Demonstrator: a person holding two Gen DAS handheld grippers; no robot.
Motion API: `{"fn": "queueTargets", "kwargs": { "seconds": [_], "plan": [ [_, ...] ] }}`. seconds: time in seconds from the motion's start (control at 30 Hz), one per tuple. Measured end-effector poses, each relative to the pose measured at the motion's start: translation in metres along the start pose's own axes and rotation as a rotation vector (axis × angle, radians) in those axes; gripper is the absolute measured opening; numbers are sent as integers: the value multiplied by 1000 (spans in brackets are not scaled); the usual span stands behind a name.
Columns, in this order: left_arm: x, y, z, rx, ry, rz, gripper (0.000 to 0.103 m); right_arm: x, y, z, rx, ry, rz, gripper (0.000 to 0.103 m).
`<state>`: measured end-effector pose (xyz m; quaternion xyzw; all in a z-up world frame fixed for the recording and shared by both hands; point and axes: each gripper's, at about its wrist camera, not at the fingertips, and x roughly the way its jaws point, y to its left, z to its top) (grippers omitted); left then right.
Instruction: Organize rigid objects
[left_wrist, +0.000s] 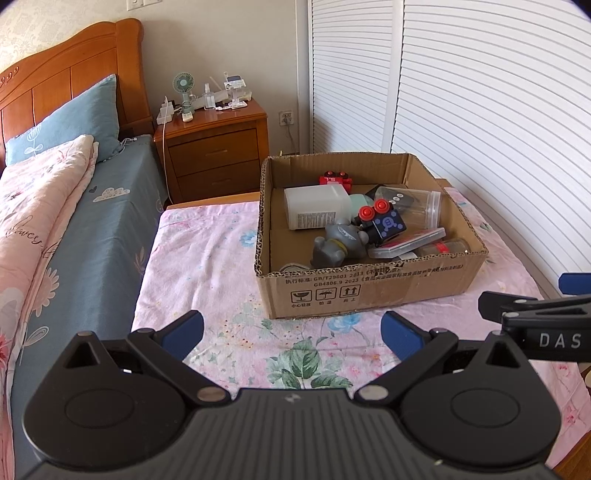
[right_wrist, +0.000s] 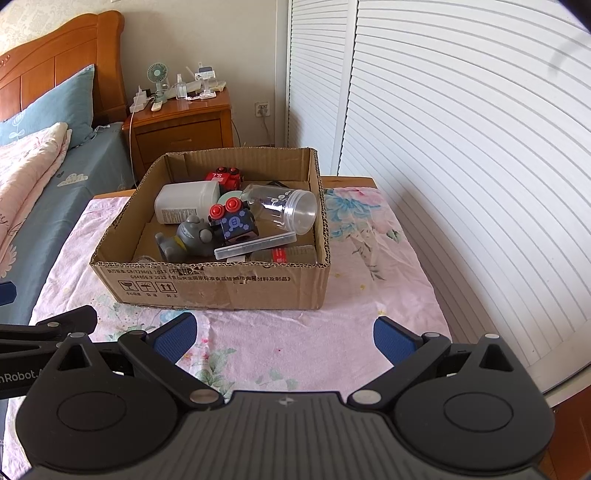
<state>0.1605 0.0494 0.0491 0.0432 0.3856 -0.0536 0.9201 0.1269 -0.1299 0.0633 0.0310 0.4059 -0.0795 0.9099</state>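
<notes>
1. The left gripper (left_wrist: 291, 332) and the right gripper (right_wrist: 284, 334) hung over the pink floral cloth (right_wrist: 295, 347), both sets of blue-padded jaws wide apart and empty.
2. The rigid things lay heaped in the open brown cardboard box (left_wrist: 373, 291) just ahead: a white plastic bottle (left_wrist: 316, 210), a grey rubber figure (left_wrist: 338, 242), a dark blue cube toy with red knobs (left_wrist: 384, 221), a clear plastic jar (right_wrist: 284, 208) on its side, a flat clear case (right_wrist: 255, 245).
3. I judged the heap risky: lifting one piece could tip its neighbours, and the smooth jar might roll or slip from the pads.
4. The box's raised corrugated walls could catch a finger coming in low.
5. Bare cloth lay open left and front of the box; the white louvred doors (right_wrist: 461, 166) stood close on the right.
</notes>
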Motion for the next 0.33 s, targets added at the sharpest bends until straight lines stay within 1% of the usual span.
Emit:
{"fn": "queueTargets", "kwargs": {
  "seconds": [0.33],
  "plan": [
    [-1,-1,1,-2,1,-2,102,-1,0,0,0,-2,-1,103]
  ]
}}
